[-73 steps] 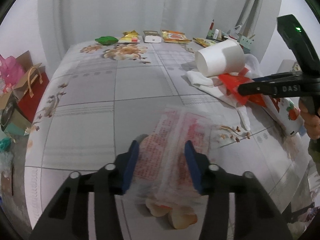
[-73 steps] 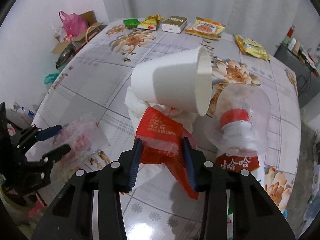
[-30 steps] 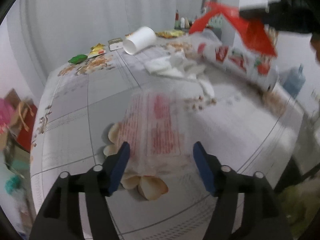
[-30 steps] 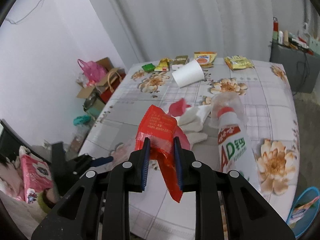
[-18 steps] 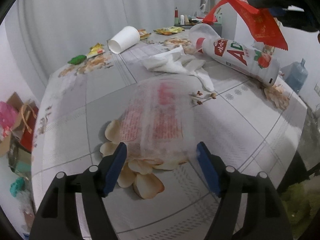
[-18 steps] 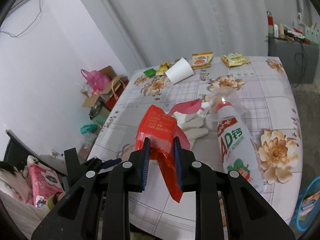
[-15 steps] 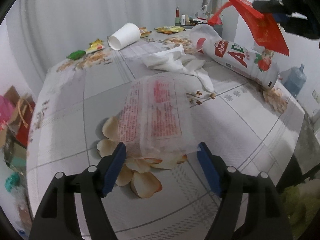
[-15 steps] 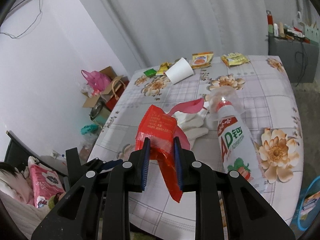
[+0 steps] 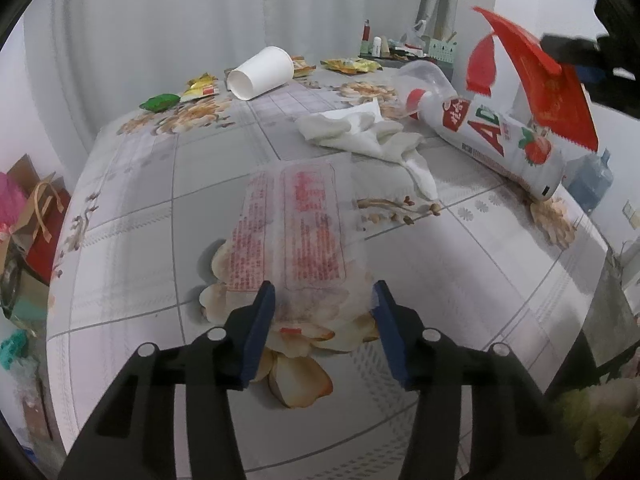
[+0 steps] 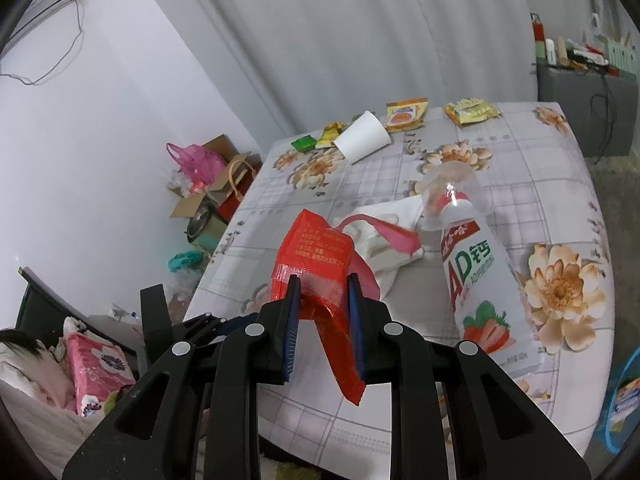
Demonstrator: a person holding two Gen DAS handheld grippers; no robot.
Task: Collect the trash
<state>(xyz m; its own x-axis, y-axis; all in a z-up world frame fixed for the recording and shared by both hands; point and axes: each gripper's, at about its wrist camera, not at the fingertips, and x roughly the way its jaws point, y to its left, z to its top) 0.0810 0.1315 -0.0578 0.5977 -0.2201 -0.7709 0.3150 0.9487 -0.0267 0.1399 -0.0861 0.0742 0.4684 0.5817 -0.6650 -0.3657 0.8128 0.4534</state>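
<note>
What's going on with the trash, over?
Right gripper shut on red wrapper, lifted above table. Left gripper open, straddling near end of clear wrapper. Bottle, tissue, cup uncollected. Nothing blocking.

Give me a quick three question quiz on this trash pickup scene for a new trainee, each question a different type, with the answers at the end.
1. True or false: the right gripper is shut on the red wrapper.
2. Multiple choice: the paper cup is A) upright, B) lying on its side, C) stacked in another cup.
3. Fill in: the open left gripper straddles the near end of the ____ wrapper, printed with red text.

Key: 1 true. 2 B. 3 clear.
</note>
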